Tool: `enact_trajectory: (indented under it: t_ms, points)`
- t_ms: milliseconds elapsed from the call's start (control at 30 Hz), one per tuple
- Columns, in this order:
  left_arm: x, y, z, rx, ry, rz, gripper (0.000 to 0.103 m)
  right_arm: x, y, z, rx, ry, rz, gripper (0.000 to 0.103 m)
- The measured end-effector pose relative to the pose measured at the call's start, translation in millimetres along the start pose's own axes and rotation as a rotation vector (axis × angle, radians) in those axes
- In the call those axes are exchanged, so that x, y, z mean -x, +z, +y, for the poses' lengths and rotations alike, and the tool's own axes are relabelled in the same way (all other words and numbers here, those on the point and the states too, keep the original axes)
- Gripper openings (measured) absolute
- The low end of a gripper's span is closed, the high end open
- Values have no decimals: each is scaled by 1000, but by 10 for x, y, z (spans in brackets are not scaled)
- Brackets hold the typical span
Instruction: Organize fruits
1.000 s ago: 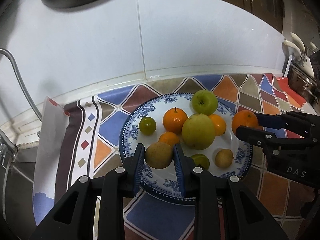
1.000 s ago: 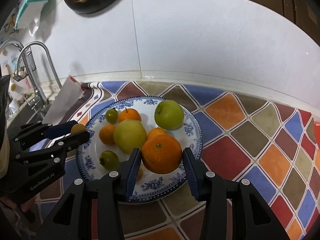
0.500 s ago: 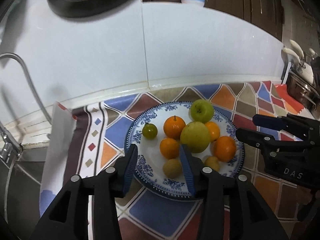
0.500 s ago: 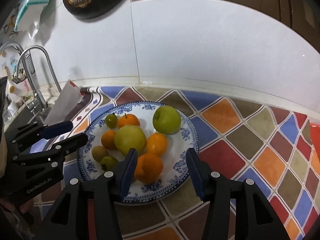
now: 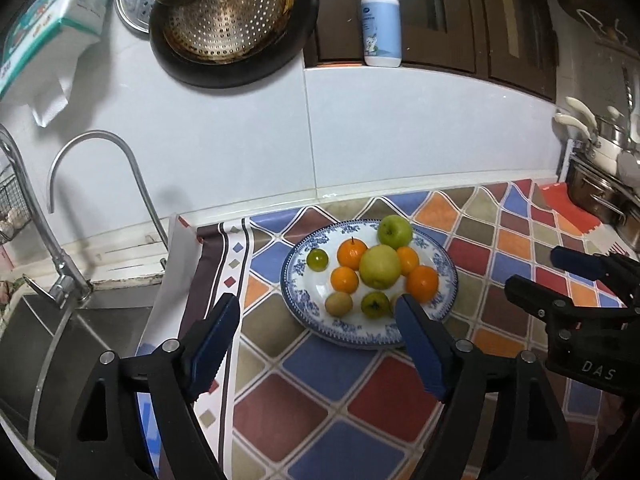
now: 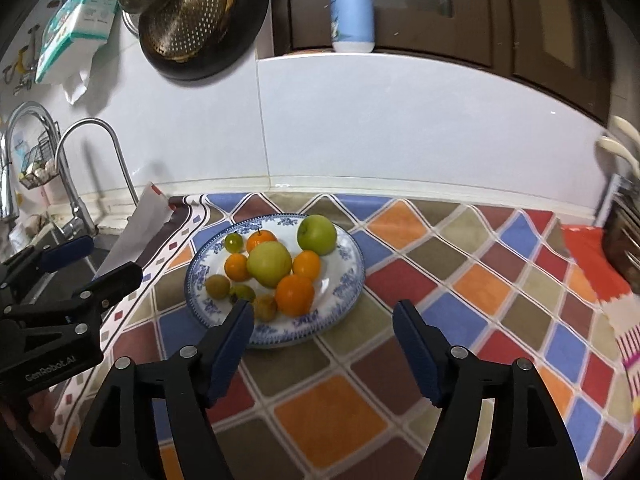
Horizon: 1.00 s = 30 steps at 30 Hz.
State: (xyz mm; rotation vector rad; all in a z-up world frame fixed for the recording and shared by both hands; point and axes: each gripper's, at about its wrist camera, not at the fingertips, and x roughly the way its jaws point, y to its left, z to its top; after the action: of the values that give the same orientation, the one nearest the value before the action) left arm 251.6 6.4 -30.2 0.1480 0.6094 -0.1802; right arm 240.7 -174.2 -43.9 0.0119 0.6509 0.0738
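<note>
Fruit sits gathered on the blue-and-white plate (image 6: 352, 276) on the patchwork-patterned counter cover (image 6: 460, 280): a large yellow-green apple (image 6: 269, 263) in the middle, a green apple (image 6: 317, 234) behind it at the rim, an orange (image 6: 295, 295) at the front, smaller mandarins around them, and a brownish round fruit (image 6: 217, 286) at the near left edge. Nothing lies loose on the cover, so the sorting looks close to done. The left gripper (image 5: 316, 336) and right gripper (image 6: 322, 338) hang above the near side of the plate, both with jaws opening and nothing between them. To finish cleanly, I would keep both tongs spread and draw them away from the plate, not across it, since the round fruit at the rim would likely roll off at a light knock. The sink (image 5: 48, 344) lies to the left, a pump bottle (image 5: 381, 20) on the ledge behind.
</note>
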Motion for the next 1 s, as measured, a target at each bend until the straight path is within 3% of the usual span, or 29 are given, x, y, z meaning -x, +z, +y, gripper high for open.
enact_trajectory:
  t_ms: [300, 1000]
  points:
    - [474, -175, -70, -9, 12, -31, 87, 530, -253, 45, -23, -62, -31, 79]
    - [1713, -522, -532, 41, 54, -129, 102, 1716, -674, -138, -7, -31, -108, 86]
